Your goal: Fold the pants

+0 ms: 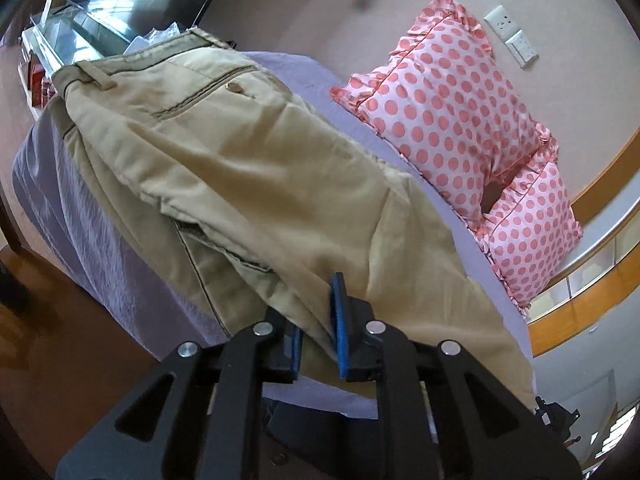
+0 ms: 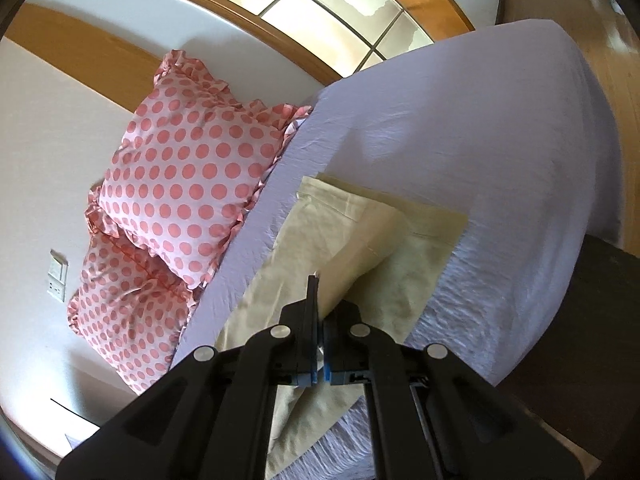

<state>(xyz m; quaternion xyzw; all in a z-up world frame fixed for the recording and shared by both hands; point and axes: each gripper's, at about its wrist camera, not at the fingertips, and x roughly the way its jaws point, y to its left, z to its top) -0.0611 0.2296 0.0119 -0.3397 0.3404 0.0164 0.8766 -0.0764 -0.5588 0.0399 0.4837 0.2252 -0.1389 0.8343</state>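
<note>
We have both claws clamped on the khaki cotton pants (image 1: 248,168): left gripper (image 1: 318,334) pinching a fold bottom center, right gripper (image 2: 318,320) nipping a leg edge. Pants lie mid-frame on the lavender bedsheet (image 2: 480,128), beside the pink polka-dot ruffled pillows (image 1: 452,104).

Daylight lit my room softly, brightest on the glossy ceiling panels (image 2: 340,12) in my right view. Fisheye bending curved every edge into dark corners. The pants (image 1: 248,168) looked slightly smeared; shadows stayed faint.
</note>
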